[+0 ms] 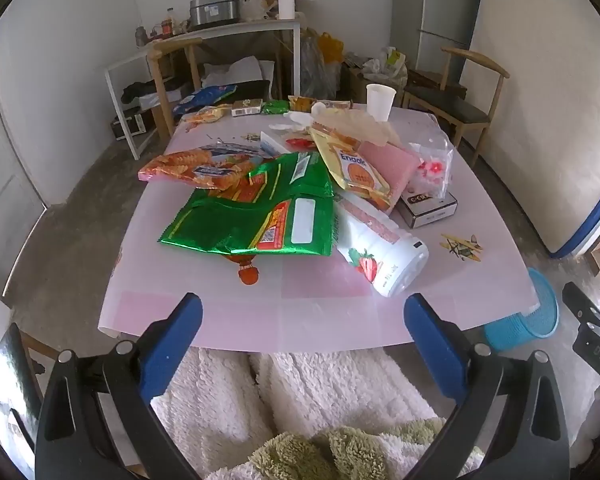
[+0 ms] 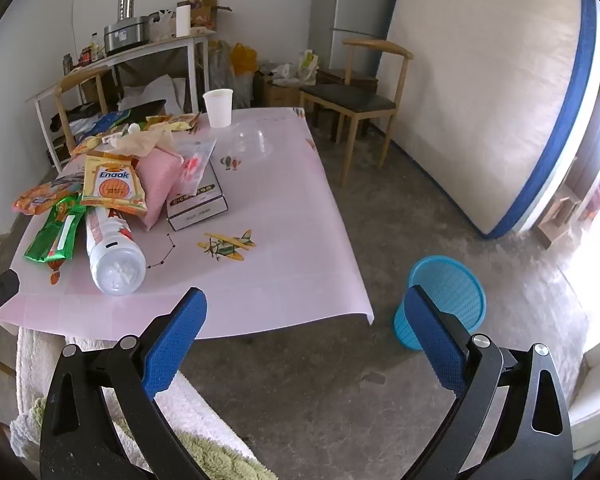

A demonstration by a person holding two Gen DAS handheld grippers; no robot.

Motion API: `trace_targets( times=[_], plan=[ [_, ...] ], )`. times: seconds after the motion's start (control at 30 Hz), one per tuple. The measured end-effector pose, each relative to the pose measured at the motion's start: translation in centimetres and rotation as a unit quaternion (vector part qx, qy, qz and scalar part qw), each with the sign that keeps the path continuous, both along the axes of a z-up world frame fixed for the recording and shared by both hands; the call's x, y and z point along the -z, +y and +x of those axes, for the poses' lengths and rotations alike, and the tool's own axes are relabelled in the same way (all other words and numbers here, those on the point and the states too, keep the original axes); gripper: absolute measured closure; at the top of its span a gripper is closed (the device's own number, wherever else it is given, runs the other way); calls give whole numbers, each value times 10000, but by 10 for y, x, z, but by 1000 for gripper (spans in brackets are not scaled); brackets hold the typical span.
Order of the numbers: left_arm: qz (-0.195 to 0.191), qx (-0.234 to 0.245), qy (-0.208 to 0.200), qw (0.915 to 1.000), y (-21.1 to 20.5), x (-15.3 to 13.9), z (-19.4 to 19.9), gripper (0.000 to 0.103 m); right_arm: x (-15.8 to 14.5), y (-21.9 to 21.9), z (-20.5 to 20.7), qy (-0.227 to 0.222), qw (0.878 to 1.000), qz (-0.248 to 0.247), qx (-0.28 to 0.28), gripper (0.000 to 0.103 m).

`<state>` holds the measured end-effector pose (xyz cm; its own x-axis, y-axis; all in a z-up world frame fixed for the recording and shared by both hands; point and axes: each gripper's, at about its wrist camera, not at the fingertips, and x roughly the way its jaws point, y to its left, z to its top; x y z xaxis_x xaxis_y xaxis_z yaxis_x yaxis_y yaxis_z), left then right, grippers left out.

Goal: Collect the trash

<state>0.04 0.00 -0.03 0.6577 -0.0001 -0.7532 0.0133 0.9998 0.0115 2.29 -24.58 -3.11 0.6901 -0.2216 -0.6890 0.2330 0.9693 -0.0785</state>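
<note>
On the pink tabletop [image 1: 320, 312] the heaped crinkly snack wrappers [image 1: 256, 208] overlap, so both tongs [image 1: 302, 332] [image 2: 306, 334], gaping and empty, risk dragging neighbours off, missing the blue plastic basket [image 2: 446, 296] on the floor.

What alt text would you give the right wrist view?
The open right tool hovers, holding nothing, over the near edge of a pink table piled with snack wrappers and a white bottle; a blue bin stands on the floor beside it.
</note>
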Motion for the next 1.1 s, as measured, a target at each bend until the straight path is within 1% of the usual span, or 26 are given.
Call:
trace_targets(
  times=[0.2, 0.6, 0.73, 1.1],
  plan=[
    [3, -22, -5, 10000, 0, 0, 0, 4, 0, 0, 0, -3, 10000, 17, -11, 8],
    [-25, -13, 42, 10000, 1, 10, -2, 4, 1, 2, 1, 18, 10000, 29, -10, 8],
    [-23, 2, 104, 9999, 1, 8, 1, 4, 1, 3, 2, 14, 10000, 30, -10, 8],
    [-18, -3, 107, 9999, 1, 9, 1, 4, 3, 1, 4, 22, 10000, 25, -14, 8]
  ],
)
